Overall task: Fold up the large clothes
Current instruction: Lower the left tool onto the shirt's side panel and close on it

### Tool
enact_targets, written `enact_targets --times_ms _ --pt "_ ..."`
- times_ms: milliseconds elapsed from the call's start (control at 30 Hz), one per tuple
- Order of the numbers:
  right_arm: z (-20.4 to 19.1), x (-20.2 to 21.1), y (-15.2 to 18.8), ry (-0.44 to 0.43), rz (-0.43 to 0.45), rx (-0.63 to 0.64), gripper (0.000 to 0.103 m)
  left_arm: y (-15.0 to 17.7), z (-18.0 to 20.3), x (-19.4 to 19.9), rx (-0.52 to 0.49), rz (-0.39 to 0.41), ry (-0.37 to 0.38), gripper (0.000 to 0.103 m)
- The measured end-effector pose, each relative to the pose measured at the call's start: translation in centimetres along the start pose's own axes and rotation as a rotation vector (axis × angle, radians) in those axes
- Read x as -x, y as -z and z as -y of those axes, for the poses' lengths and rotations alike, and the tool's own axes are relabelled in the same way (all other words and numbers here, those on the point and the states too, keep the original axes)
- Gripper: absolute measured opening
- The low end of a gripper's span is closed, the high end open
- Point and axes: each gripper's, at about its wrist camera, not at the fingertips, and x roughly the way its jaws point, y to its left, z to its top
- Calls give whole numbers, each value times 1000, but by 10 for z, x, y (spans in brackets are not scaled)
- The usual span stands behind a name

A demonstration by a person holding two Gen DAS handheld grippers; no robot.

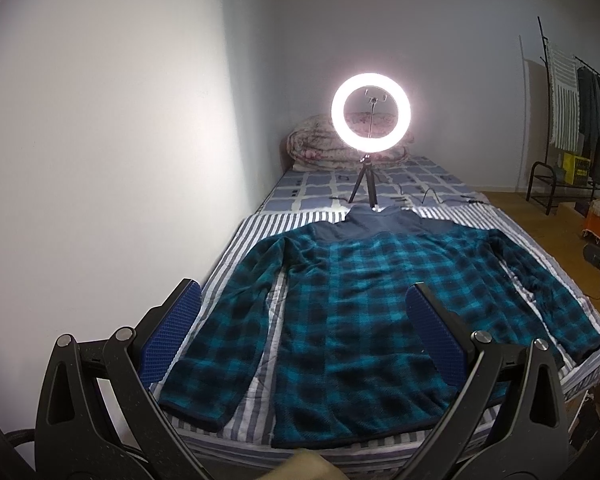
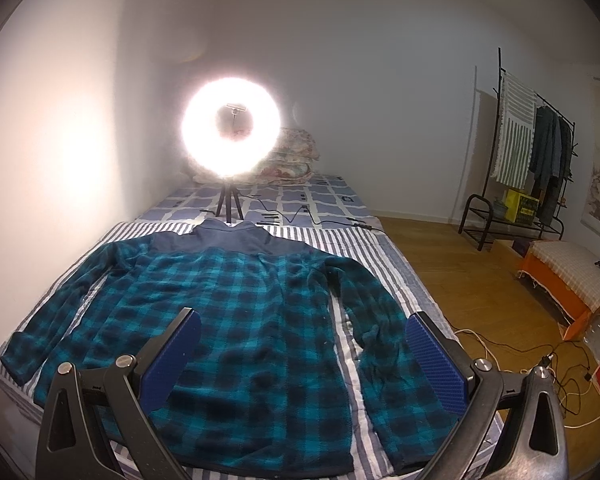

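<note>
While nothing is folded yet, the shirt (image 1: pixel 360 300) lies flat and spread on the bed (image 1: pixel 240 240), collar toward the far end and hem toward me, so I judge the task is only at its start. Both sleeves are stretched out to the sides and the body shows no crease. All the folds are left to do: the sleeves in, the sides in, then the length.

My left gripper (image 1: pixel 300 336) is released, its blue pads wide apart, holding nothing. It hovers over the lower part of the shirt, between the left sleeve (image 1: pixel 228 328) and the middle of the body; I cannot tell if it touches the cloth. My right gripper (image 2: pixel 304 356) is also released and empty, above the hem, with the right sleeve (image 2: pixel 380 320) just beside its right pad.

The left view shows more of the wall side: the left sleeve down to its cuff, near the bed edge. It also shows the ring light (image 1: pixel 371 110) clearly, on its small tripod behind the collar, with a rolled blanket (image 1: pixel 316 144) behind it.

The right view shows what the left one cuts off: the wooden floor (image 2: pixel 480 272) with cables, a clothes rack (image 2: pixel 528 168) by the far wall, and an orange box (image 2: pixel 572 280) with a cloth on it. In this view the light is too bright to see its details.
</note>
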Motion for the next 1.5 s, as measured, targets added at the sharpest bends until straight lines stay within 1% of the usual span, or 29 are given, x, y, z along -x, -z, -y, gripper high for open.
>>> enact_targets --times_ms 167,300,400,500,600,667,700,767,833,900,1000,1133,1267,1300,1367,1400,1467,1500 --pt "-13 1 -3 -14 7 20 103 11 -10 -7 -14 -35 -34 103" --pt "-24 -1 -4 -32 0 34 103 22 -28 -15 -10 -65 -42 103" --pt "-32 -3 -4 -54 -7 44 103 30 -50 -26 19 -88 -25 103" --pt "-41 -5 -3 -82 -15 63 103 35 -74 -42 60 -130 -9 102" --pt "-50 -8 0 -119 -28 81 103 38 -91 -61 76 -196 2 93" --pt "-57 -12 2 -149 -47 90 103 40 -100 -74 86 -239 11 82" --pt "-61 -14 4 -160 -56 98 103 41 -103 -81 91 -258 17 80" --pt "-67 -15 7 -180 -67 109 103 43 -110 -94 95 -294 0 73" --pt "-71 -17 8 -204 -73 114 103 43 -111 -100 81 -294 -23 69" --pt "-72 -17 9 -223 -75 116 103 41 -109 -101 67 -274 -38 69" --pt "-71 -17 10 -231 -76 116 103 38 -106 -101 42 -255 -40 69" --pt "-70 -18 12 -232 -81 108 102 35 -104 -109 23 -267 -31 69" --pt "-67 -22 15 -226 -73 111 98 36 -102 -123 -1 -289 -22 68" --pt "-67 -22 15 -228 -67 110 98 36 -101 -126 -6 -294 -17 66" --pt "-66 -22 16 -233 -58 108 98 38 -101 -137 -20 -317 -4 48" --pt "-66 -23 16 -238 -54 107 97 39 -103 -144 -20 -335 1 45" --pt "-67 -24 15 -245 -52 107 97 42 -109 -158 2 -366 16 44" --pt "-67 -24 15 -248 -51 107 96 45 -113 -168 20 -394 28 44"
